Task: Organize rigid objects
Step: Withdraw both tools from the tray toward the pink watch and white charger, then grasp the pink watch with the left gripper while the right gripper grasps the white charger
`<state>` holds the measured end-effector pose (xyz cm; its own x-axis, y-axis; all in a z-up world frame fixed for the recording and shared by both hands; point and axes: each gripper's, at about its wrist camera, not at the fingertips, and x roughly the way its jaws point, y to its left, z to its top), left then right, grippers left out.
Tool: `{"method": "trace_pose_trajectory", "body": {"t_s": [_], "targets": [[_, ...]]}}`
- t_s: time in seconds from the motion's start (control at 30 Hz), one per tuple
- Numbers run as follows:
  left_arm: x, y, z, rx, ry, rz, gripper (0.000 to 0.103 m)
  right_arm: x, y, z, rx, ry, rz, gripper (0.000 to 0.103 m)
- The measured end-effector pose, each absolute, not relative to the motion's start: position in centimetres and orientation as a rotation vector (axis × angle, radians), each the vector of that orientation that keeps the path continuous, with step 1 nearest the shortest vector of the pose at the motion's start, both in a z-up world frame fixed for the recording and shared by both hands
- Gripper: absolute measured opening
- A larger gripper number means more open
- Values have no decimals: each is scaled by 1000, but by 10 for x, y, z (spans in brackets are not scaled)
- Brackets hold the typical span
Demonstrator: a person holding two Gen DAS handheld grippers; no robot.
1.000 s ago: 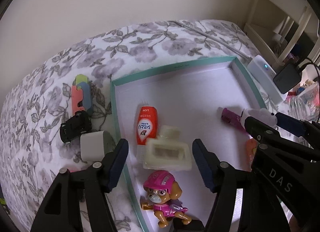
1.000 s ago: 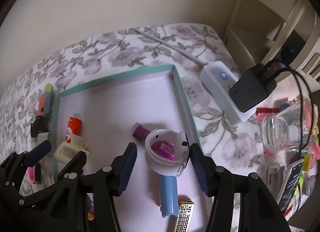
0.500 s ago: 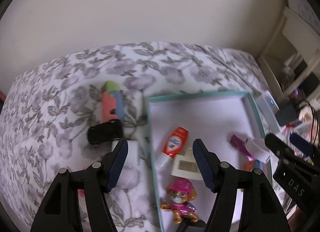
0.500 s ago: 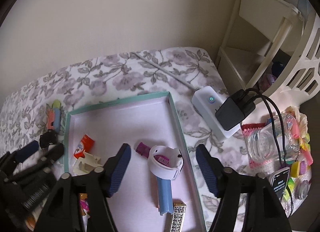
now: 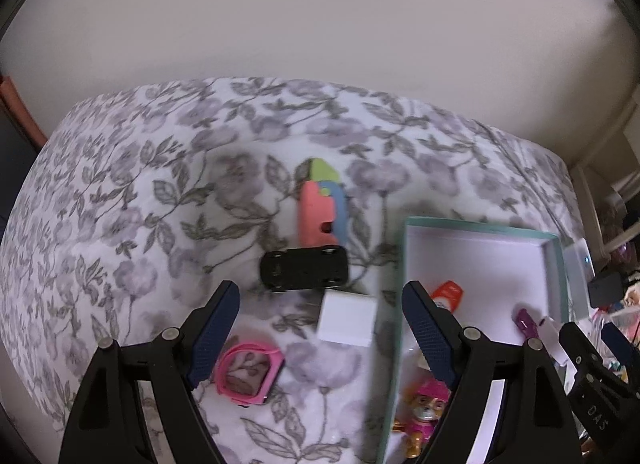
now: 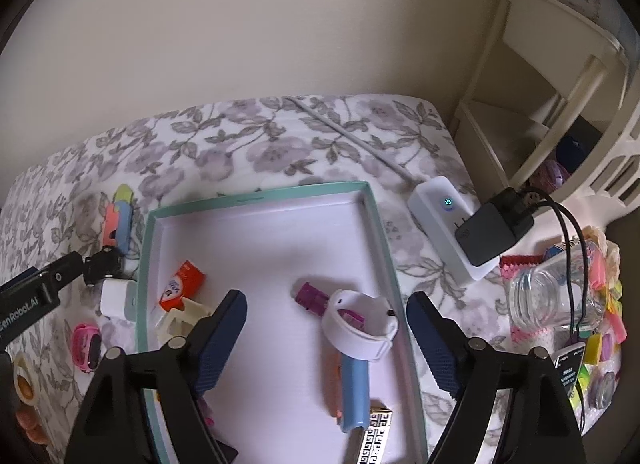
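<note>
white block [image 5: 347, 322] between opening left gripper [image 5: 320, 328] jaws, untouched

We see soft matt floral cloth [image 5: 140, 192], a matt black plastic toy car [image 5: 304, 267], a smooth pale-lined card tray [image 6: 264, 200], a clear glossy glass jar [image 6: 556, 292], a smooth white plastic band [image 6: 360, 328].

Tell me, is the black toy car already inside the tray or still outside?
Outside. The black toy car lies on the floral cloth, left of the tray's teal wall.
</note>
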<state>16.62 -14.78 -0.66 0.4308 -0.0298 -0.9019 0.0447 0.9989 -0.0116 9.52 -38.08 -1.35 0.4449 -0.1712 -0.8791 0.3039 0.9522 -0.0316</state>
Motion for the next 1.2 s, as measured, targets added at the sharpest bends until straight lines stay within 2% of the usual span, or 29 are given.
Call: {"method": "trace_pose_trajectory", "body": {"t_s": [0.07, 0.13, 0.17, 0.2, 0.23, 0.83, 1.2], "targets": [[167, -143, -7, 0, 1129, -37, 85, 97, -376, -14, 130, 1072, -290, 86], [168, -138, -7, -15, 1132, -31, 100, 99, -370, -14, 122, 1073, -277, 87], [168, -135, -7, -22, 1127, -26, 101, 100, -368, -15, 119, 1074, -273, 89], [168, -133, -6, -27, 1123, -22, 101, 101, -365, -15, 114, 1074, -268, 99], [168, -131, -6, -30, 1121, -17, 101, 102, -362, -15, 109, 1073, -265, 103], [156, -41, -2, -124, 1161, 108, 101, 118, -275, -19, 63, 1086, -72, 103], [156, -31, -54, -76, 1302, 118, 101, 126, -240, -37, 69, 1091, 5, 102]]}}
